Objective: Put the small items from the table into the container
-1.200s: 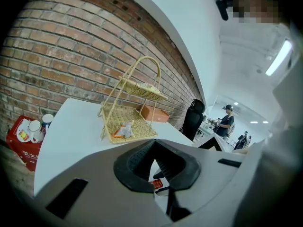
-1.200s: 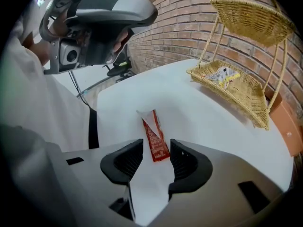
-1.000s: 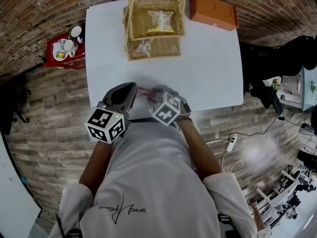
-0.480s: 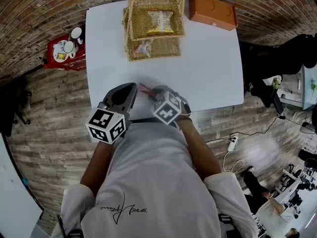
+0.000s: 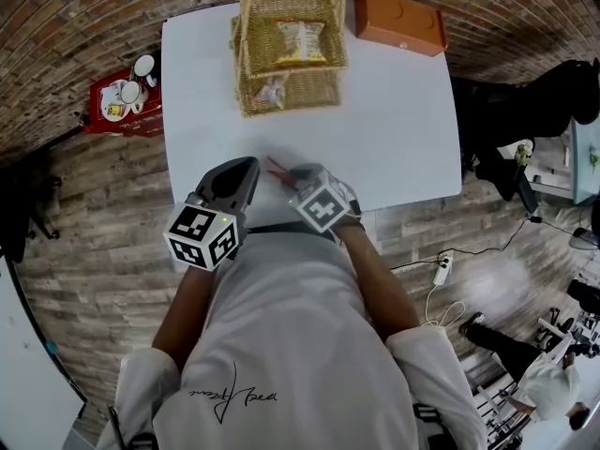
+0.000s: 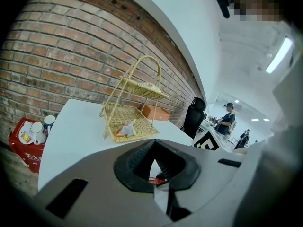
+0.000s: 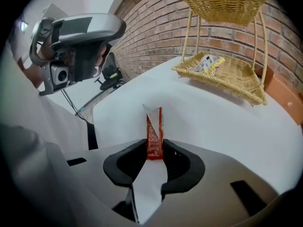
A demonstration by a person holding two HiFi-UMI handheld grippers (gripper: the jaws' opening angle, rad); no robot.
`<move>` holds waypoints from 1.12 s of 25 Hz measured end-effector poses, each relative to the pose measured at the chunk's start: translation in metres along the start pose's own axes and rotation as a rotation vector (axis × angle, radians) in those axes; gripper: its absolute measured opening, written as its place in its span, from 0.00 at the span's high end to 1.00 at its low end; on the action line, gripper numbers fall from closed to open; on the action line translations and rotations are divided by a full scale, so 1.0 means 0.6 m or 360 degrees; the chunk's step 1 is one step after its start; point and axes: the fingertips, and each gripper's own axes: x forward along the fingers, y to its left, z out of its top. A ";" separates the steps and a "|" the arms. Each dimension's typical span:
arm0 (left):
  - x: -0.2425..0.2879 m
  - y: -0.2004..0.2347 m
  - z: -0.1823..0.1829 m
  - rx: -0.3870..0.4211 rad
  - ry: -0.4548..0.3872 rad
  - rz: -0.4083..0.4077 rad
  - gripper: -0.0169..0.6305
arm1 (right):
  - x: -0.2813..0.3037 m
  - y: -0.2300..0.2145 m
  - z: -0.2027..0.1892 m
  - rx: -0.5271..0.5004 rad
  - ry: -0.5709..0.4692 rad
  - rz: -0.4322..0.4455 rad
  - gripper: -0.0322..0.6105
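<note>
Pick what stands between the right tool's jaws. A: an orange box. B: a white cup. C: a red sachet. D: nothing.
C: in the right gripper view, the right tool has a red sachet upright between its jaws.

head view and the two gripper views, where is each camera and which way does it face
Head view: on the person's head, looking steeply down on the white table; shows the shirt, forearms, left gripper and right gripper.
Left gripper view: on the left gripper, looking across the table to the wicker basket; shows its shut jaws.
Right gripper view: on the right gripper, tilted down at the table; shows its jaws on a red sachet.
Shared: both gripper views see the basket.
</note>
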 end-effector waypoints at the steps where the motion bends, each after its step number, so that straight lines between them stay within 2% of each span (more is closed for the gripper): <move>1: 0.001 0.000 -0.001 0.0000 0.0004 -0.0003 0.96 | 0.000 -0.001 0.000 0.0009 -0.0009 0.0003 0.77; 12: 0.009 -0.002 -0.009 0.0020 0.0034 -0.0013 0.96 | -0.026 0.001 0.020 0.0108 -0.0106 0.0030 0.77; 18: 0.013 -0.004 -0.008 0.0025 0.0032 -0.0026 0.96 | -0.032 0.013 0.024 0.0200 -0.0156 0.0098 0.77; 28: 0.016 -0.003 -0.006 0.0016 0.0023 -0.0031 0.96 | -0.055 -0.003 0.041 0.0225 -0.0251 0.0051 0.77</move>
